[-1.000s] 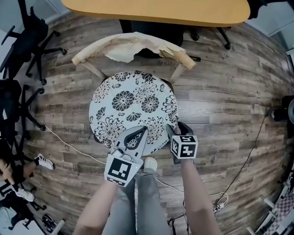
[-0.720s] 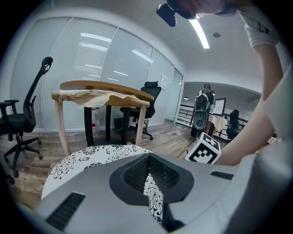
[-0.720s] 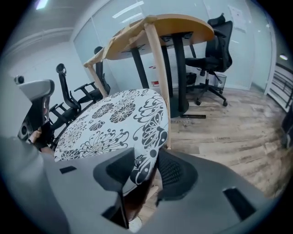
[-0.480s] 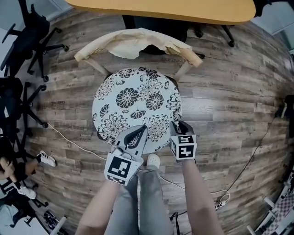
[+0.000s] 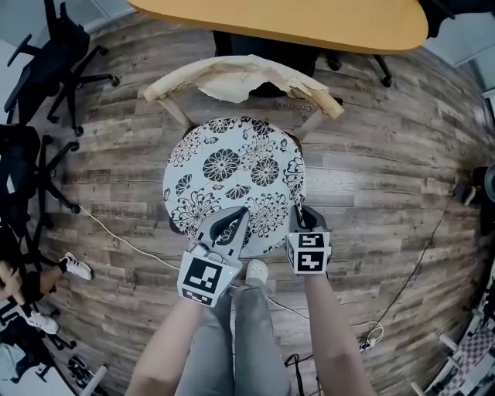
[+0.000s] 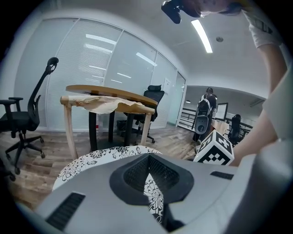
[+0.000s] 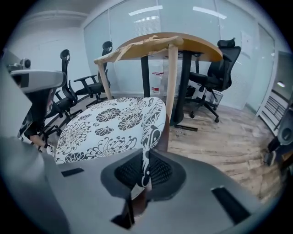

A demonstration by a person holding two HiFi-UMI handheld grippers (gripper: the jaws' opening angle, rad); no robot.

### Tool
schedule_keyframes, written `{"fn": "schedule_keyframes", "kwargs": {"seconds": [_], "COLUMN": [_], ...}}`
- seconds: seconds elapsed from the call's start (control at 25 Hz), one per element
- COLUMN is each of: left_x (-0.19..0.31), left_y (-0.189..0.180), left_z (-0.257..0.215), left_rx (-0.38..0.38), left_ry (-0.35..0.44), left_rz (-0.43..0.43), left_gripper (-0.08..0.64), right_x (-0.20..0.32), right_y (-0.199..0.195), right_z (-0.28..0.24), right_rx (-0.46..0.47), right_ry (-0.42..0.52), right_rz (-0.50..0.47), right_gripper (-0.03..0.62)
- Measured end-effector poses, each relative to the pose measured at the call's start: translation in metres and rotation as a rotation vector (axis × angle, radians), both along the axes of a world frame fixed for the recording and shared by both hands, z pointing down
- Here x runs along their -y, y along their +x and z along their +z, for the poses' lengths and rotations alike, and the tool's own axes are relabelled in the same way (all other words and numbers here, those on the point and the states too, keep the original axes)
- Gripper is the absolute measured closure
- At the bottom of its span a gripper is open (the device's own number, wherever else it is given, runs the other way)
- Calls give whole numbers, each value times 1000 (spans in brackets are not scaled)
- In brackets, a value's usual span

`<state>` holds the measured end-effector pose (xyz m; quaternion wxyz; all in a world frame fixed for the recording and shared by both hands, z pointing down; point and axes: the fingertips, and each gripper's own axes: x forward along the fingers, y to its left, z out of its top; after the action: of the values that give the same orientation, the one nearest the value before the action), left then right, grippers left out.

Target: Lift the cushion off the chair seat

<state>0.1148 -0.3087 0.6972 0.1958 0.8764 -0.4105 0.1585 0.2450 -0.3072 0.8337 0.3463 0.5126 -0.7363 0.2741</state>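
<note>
A round white cushion (image 5: 232, 178) with black flowers lies on the wooden chair's seat. My left gripper (image 5: 230, 226) is shut on its near edge, with patterned fabric pinched between the pads (image 6: 147, 178). My right gripper (image 5: 302, 220) grips the near right edge. Its jaws have just been closing, and the cushion's rim (image 7: 145, 151) now stands folded up between them. Under that raised rim the brown seat (image 7: 161, 137) shows. The rest of the cushion (image 7: 105, 123) lies flat.
The chair's backrest (image 5: 247, 77) has torn cream fabric and stands beyond the cushion, against an orange table (image 5: 294, 19). Black office chairs (image 5: 46, 62) stand at the left. A white cable (image 5: 116, 241) runs over the wood floor. The person's legs and a shoe (image 5: 255, 272) are just below the seat.
The right gripper's jaws have closed onto the cushion's near right edge and pulled it up a little. The left gripper keeps its hold on the near edge.
</note>
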Motion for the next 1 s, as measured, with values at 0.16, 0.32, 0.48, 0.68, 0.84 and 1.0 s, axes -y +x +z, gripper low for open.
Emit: {"fn": "schedule_keyframes", "kwargs": {"seconds": [0.16,0.32,0.48,0.68,0.84,1.0], "left_x": [1,-1,-1,-3,-7,-12], "left_y": [-5,-12,-19,-29,-35,-41], "left_z": [-11,-23,-36,-52,-69,-85], "left_rx": [-9,-12,-15,-12,-8,-5], "left_ry": [14,22,37,56,72,92], "left_rz": [-7,-8,-4,-3,-1,0], "left_gripper": [568,568,568,568,568,568], "right_x": [-1,-3,-4,-11,-16,-15], "right_y": [-7,-13,-21,-32,-40,-47], "right_z": [-19,-40,-61,-87,-108,-128], "right_rx": [-7,-11,-14,-9,0,1], "right_ry": [33,64,94,119,136,160], "right_rz": [-2,2,-6,-6,3,-7], "right_gripper": [557,557,557,557,557,557]}}
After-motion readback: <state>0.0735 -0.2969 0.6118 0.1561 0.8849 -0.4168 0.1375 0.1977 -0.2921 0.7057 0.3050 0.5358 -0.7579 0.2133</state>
